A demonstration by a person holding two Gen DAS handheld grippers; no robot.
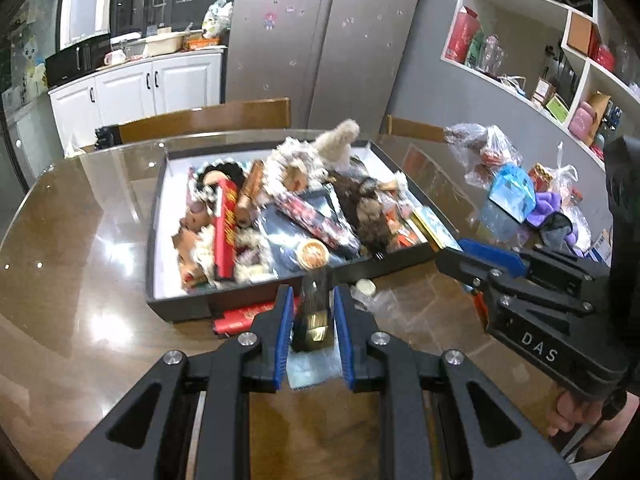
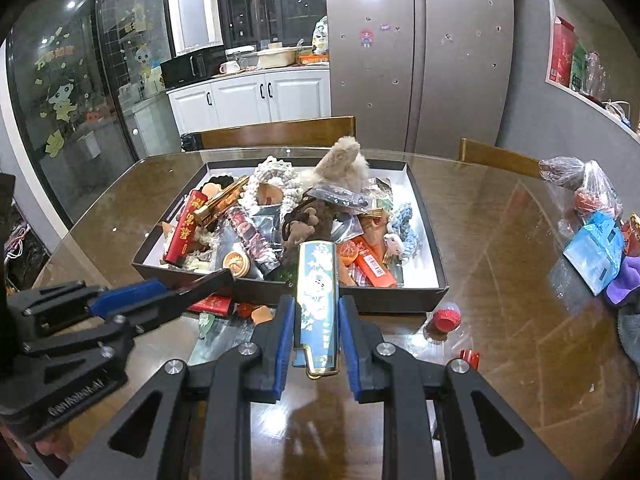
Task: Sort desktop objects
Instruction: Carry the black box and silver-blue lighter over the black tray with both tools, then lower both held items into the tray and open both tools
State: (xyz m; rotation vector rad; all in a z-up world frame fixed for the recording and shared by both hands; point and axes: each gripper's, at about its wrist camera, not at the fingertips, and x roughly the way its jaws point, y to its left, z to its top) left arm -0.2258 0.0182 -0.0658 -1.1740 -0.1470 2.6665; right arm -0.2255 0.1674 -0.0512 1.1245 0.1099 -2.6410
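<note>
Pinching a long blue floral tin (image 2: 318, 304) between the blue pads of the right tongs (image 2: 317, 336), held lengthwise above the near edge of the tabletop (image 2: 500, 248), its far end reaching over the near wall of the black tray (image 2: 400, 298). Gripping a dark bottle-like item with a gold band (image 1: 314, 312) in the left tongs (image 1: 312, 332), pressed nearly together on it, also hanging just before the tray's near wall.

For doing this step well, probably: carrying each piece clear over the tray wall before lowering, keeping the tin level so it is not sliding out along the pads, and choosing a bare patch of the white floor, such as the near right corner, rather than stacking on the heap. Releasing only once the piece is resting, one hand at a time, to avoid the two tongs colliding, since they are hanging side by side.

Showing only in the right wrist view: a red cupcake-style liner (image 2: 446, 316) and a small red piece (image 2: 469, 358) lying on the tabletop near the tray's near right corner, plus a bare white strip along the tray's right side. Showing only in the left wrist view: a light blue packet (image 1: 310, 372) under the left tongs, a small round white piece (image 1: 365, 287) against the tray's near wall, and the wall shelves (image 1: 560, 60) beyond the tabletop's right edge. Appearing in both: plastic bags (image 1: 516, 184) heaped toward the right edge.
</note>
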